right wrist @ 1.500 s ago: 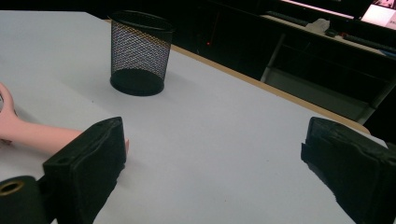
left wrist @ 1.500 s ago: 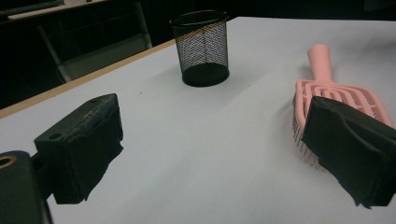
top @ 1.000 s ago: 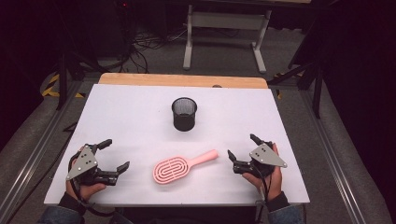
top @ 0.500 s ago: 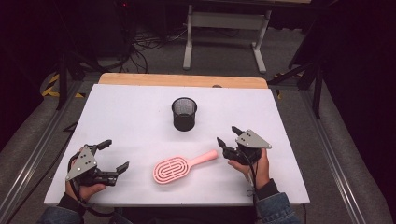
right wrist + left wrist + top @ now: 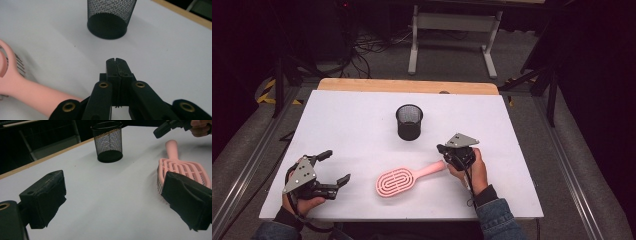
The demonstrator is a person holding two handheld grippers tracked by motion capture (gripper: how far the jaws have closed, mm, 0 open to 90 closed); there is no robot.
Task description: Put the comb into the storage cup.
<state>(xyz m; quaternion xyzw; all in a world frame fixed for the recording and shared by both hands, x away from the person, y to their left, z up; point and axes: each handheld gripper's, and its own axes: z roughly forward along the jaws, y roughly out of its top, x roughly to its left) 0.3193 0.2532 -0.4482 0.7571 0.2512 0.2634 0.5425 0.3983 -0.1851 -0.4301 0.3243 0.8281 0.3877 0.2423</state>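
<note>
Hand-held gripper right (image 5: 448, 150), jaws pressed together and empty, hovers beside the pink brush (image 5: 404, 178) handle; my left hand-held gripper (image 5: 334, 168) gapes wide near the table (image 5: 522, 150) front edge.

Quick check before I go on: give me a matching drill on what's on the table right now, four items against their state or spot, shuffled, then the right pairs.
Column one:
1. left gripper
2. right gripper
3. hairbrush
4. mesh cup

Column two:
A. upright, toward the far middle of the table
B. jaws pressed together, holding nothing
C. lying flat, handle toward the right gripper
D. jaws wide apart, holding nothing

Pairs: 1-D, 2-B, 3-C, 4-A
</note>
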